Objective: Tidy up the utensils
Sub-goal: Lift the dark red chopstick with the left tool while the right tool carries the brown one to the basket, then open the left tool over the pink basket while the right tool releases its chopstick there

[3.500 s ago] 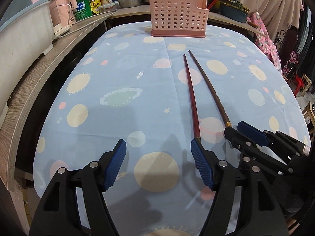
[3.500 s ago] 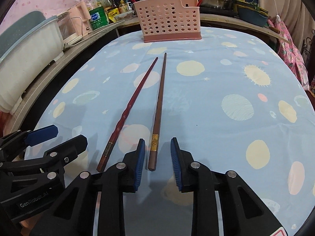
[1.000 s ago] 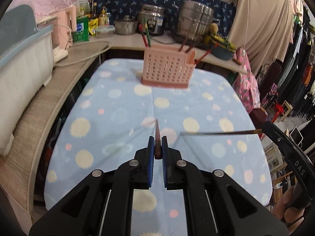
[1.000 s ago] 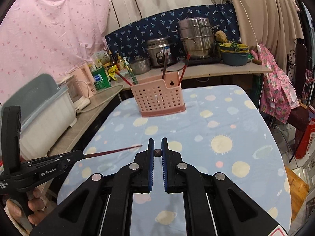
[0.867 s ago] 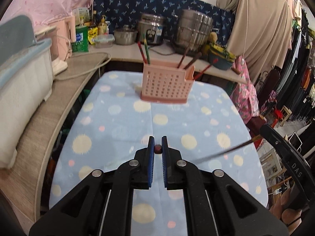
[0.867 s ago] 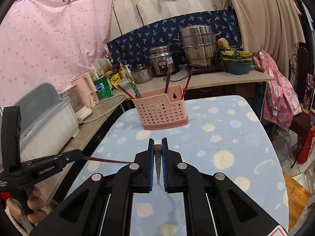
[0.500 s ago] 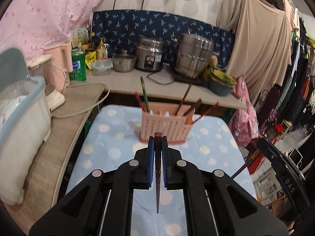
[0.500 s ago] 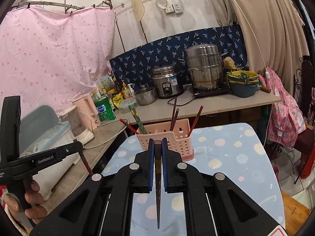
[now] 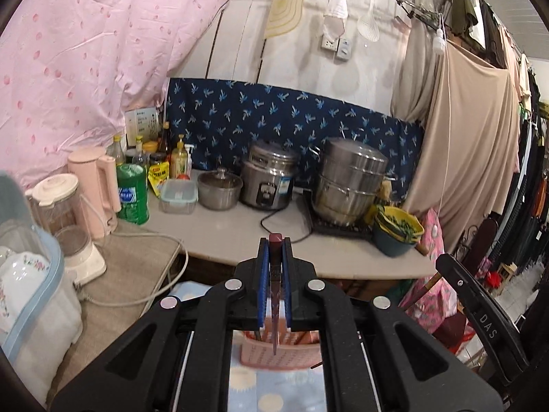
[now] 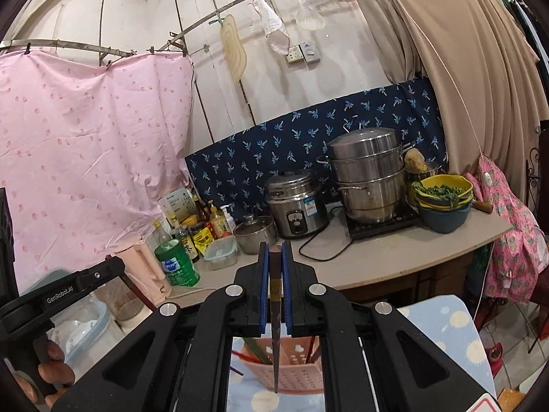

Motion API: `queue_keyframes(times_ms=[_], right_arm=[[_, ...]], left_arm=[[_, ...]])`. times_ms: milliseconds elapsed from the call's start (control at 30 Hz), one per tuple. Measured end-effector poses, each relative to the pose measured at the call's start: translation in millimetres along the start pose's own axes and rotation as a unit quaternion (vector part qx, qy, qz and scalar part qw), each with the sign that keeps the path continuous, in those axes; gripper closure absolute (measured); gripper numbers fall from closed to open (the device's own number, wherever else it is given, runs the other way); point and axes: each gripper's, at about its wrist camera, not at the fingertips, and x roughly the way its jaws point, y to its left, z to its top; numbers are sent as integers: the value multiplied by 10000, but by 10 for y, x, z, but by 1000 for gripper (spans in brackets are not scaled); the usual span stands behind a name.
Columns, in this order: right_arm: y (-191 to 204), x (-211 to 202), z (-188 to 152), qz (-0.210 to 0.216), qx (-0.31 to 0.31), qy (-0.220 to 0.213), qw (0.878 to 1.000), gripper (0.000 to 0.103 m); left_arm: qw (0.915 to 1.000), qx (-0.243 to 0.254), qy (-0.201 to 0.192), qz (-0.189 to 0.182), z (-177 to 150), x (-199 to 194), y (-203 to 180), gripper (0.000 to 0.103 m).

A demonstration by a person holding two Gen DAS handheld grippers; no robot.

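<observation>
counter (image 9: 219, 237) along the back wall carries a stacked steel steamer (image 9: 350, 180), a rice cooker (image 9: 269, 180) and a small lidded pot (image 9: 219, 189). below it, the pink perforated caddy (image 10: 291, 365) stands on the spotted blue cloth (image 10: 446, 329), already holding several sticks. left gripper (image 9: 274, 250) pinches a dark red chopstick (image 9: 275, 305), tip down over the caddy. right gripper (image 10: 275, 257) is clamped on a brown chopstick (image 10: 275, 326), also point down above the caddy.

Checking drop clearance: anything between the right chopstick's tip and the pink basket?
Nothing in the right wrist view: the brown chopstick hangs point-down from the right gripper, its tip overlapping the pink basket; depth unclear.
</observation>
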Motion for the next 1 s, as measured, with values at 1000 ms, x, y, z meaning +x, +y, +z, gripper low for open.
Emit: queue_keyframes(times_ms=[1000], right_arm=[[-341, 1140, -717, -320, -87, 1014, 9943, 81]], left_arm=[[9960, -9, 860, 221, -675, 1139, 191, 66]])
